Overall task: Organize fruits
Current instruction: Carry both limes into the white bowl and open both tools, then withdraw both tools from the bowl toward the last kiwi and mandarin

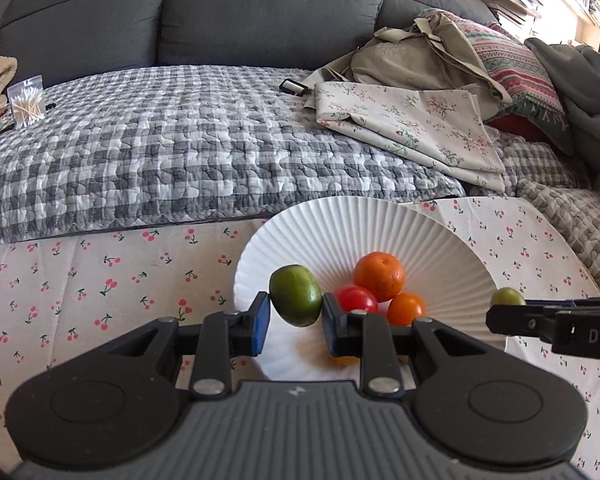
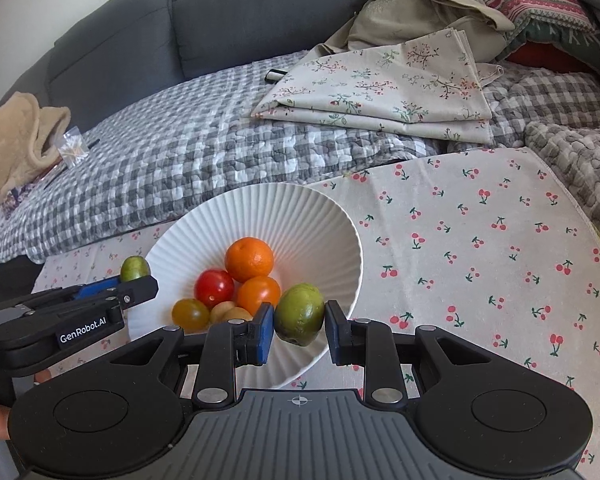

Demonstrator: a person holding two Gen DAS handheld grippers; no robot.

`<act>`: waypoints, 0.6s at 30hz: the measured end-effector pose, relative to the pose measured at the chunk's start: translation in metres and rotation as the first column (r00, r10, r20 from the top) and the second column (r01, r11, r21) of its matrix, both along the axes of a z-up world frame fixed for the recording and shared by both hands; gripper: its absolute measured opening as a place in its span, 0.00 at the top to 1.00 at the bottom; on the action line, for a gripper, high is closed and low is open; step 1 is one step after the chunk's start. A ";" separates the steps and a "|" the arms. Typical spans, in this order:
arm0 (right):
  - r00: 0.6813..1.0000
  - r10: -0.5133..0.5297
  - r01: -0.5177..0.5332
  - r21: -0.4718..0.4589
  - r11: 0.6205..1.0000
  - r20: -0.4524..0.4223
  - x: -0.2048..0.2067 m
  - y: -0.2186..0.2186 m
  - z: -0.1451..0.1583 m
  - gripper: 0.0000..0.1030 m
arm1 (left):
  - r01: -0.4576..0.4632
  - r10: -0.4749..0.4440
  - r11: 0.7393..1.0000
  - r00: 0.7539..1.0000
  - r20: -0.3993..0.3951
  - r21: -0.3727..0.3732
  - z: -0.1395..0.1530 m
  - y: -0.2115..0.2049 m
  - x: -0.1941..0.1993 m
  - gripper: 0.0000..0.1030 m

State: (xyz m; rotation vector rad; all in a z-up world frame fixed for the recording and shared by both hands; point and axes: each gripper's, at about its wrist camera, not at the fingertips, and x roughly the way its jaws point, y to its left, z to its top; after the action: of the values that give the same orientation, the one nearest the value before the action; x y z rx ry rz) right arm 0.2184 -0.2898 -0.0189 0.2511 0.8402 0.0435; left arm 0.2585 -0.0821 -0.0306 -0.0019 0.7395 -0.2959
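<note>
A white ribbed bowl (image 1: 340, 224) (image 2: 320, 216) stands on the cherry-print cloth. It holds an orange (image 1: 379, 275) (image 2: 249, 259), a red tomato (image 1: 356, 299) (image 2: 214, 288), a small orange tomato (image 1: 406, 309) (image 2: 259, 294) and several yellowish small fruits (image 2: 190, 314). My left gripper (image 1: 296, 316) is shut on a green fruit (image 1: 296, 295) over the bowl's left rim; it also shows in the right wrist view (image 2: 134, 276). My right gripper (image 2: 298, 326) is shut on another green fruit (image 2: 300, 314) over the bowl's near right rim; that fruit shows in the left wrist view (image 1: 507, 296).
The cherry-print cloth (image 2: 480, 240) lies over a grey checked quilt (image 1: 160, 140) on a grey sofa (image 1: 220, 8). Folded floral fabric (image 1: 412, 120), a beige bag (image 1: 420, 52), pillows, a bag of cotton swabs (image 1: 26, 102) and a beige blanket (image 2: 12, 140) lie behind.
</note>
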 end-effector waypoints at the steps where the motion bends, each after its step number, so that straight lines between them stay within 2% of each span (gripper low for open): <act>1: 1.000 0.001 -0.001 -0.001 1.000 -0.004 0.004 0.000 -0.003 0.75 | -0.003 0.003 1.000 1.000 -0.004 0.000 -0.002 -0.001 0.003 0.75; 6: 1.000 0.011 -0.011 -0.023 1.000 -0.005 0.015 0.003 -0.010 0.75 | -0.005 0.005 1.000 0.999 -0.038 -0.021 -0.013 -0.001 0.014 0.75; 16: 1.000 0.004 -0.005 -0.056 0.998 -0.009 0.021 0.013 -0.015 0.74 | 0.015 -0.017 0.999 0.999 -0.049 -0.045 -0.016 -0.003 0.017 0.74; 18: 1.000 -0.001 0.001 -0.049 0.999 -0.010 0.020 0.013 -0.014 0.73 | 0.014 -0.017 0.998 0.999 -0.050 -0.060 -0.013 0.000 0.016 0.69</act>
State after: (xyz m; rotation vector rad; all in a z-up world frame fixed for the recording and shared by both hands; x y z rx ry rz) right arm 0.2386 -0.2773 -0.0333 0.2057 0.8500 0.0205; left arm 0.2743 -0.0820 -0.0439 -0.0605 0.7807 -0.3337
